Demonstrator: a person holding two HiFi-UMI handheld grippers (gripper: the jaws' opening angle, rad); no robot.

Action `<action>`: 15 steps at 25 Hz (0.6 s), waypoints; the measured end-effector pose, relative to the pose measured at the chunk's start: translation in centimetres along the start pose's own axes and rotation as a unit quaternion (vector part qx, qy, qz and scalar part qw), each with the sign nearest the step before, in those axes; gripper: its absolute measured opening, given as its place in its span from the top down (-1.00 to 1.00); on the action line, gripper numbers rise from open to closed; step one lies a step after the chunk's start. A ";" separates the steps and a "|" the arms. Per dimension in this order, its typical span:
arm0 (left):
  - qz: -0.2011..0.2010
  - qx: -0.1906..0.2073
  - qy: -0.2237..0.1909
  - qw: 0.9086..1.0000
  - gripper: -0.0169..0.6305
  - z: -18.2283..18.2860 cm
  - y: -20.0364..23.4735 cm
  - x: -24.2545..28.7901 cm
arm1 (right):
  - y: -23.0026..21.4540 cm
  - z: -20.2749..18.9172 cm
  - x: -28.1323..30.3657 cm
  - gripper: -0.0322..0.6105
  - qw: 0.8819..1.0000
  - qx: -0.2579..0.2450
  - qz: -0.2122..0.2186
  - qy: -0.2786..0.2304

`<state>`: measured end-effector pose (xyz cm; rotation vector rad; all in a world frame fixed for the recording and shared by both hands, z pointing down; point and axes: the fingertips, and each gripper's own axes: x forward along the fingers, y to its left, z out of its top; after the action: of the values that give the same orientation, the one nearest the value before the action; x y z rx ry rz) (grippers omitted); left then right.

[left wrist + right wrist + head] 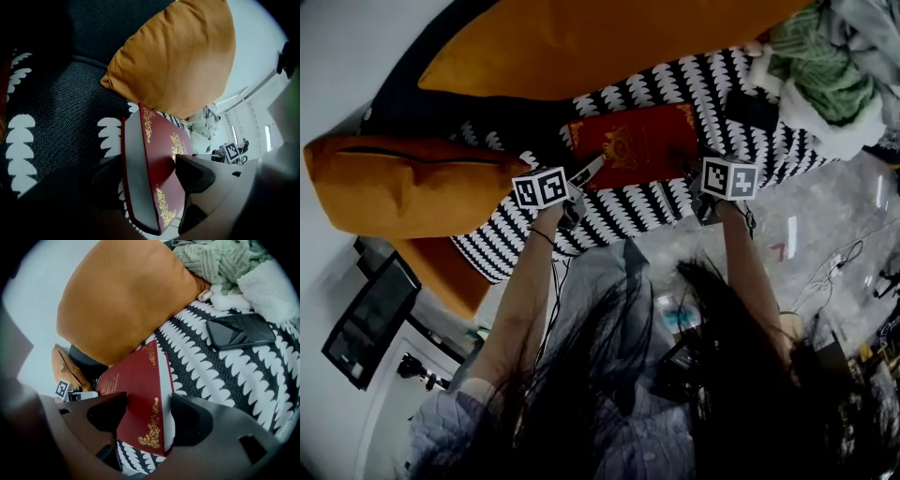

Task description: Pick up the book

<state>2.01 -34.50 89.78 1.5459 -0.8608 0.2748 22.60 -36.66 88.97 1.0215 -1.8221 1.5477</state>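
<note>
A thick red book (637, 145) with gold ornament lies on a black-and-white patterned seat (722, 80). My left gripper (598, 165) is at the book's near left corner. In the left gripper view one jaw presses on the red cover (161, 164) and the other sits under the book, so my left gripper (145, 169) is shut on it. My right gripper (698, 171) is at the near right corner. In the right gripper view the book's corner (140, 394) stands between the wide-spread jaws of my right gripper (149, 416), which is open around it.
A big orange pillow (581, 37) leans behind the book, and another (403, 183) lies to the left. A dark phone (239, 331) rests on the seat right of the book. A green knitted blanket (825, 66) is heaped at the far right. Cables lie on the floor (834, 262).
</note>
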 end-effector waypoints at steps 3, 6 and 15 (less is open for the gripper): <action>-0.013 -0.018 -0.027 0.999 -0.11 0.3 -0.7 -0.5 | 0.6 0.4 -1.2 -0.05 0.999 0.008 -0.008 -0.032; -0.027 -0.010 -0.038 0.999 -0.11 0.7 -1.8 -0.7 | 1.0 0.6 -2.7 -0.05 0.998 0.008 -0.017 -0.060; -0.059 0.064 -0.065 0.994 -0.11 1.0 -8.3 -5.1 | 4.7 -1.2 -10.9 -0.05 0.991 0.001 -0.034 -0.129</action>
<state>3.59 -34.14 80.12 1.7427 -0.8630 0.1472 24.90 -33.02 77.84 1.3215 -1.9322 1.4328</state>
